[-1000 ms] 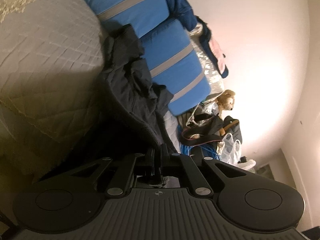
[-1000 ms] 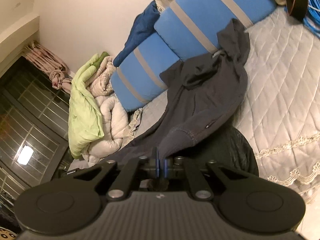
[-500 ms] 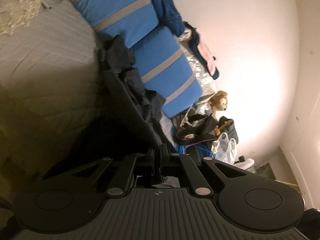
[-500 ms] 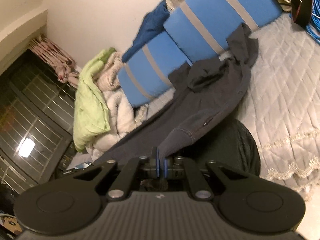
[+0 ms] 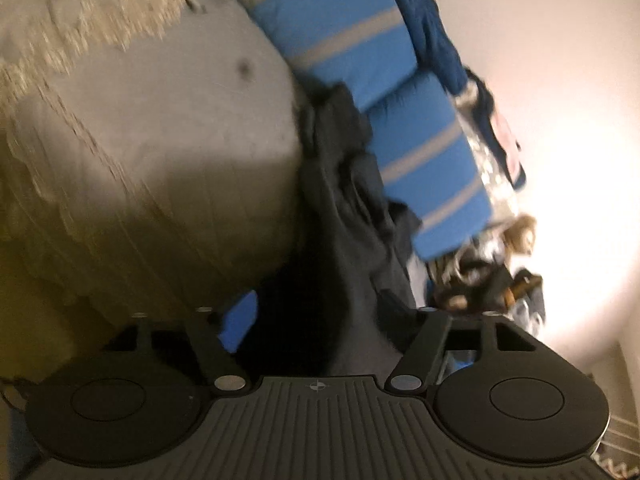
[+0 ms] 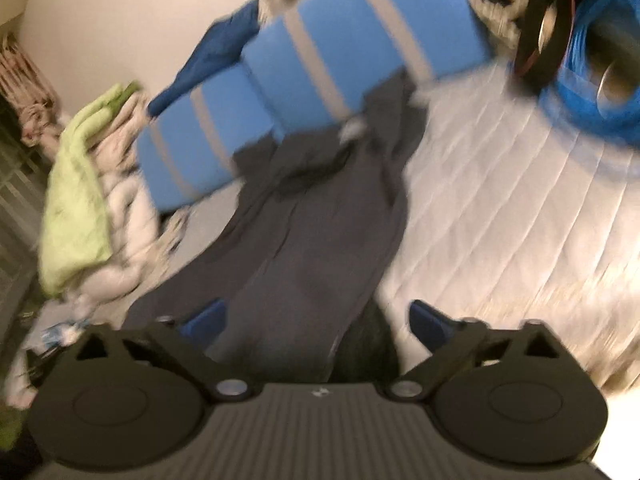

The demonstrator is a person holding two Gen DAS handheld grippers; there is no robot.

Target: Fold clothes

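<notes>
Dark garment [image 6: 320, 240] sprawls against blue striped pillows [image 6: 320, 68] on bed

Bed [image 6: 500, 208]: pale grey quilted cover, cream lace edging [image 5: 100, 16] along one side.
Pillows [image 6: 320, 80]: two, blue with grey stripes, lying end to end against the wall.
Dark blue cloth [image 6: 208, 64]: draped behind the pillows.
Bedding heap [image 6: 104, 184]: light green blanket over white quilts, at one end of the pillows.
Blue cable coil [image 6: 588, 92]: on the bed at the other end, beside a dark strap.
Stuffed toy [image 5: 520, 232]: tan, blurred, near the wall.
</notes>
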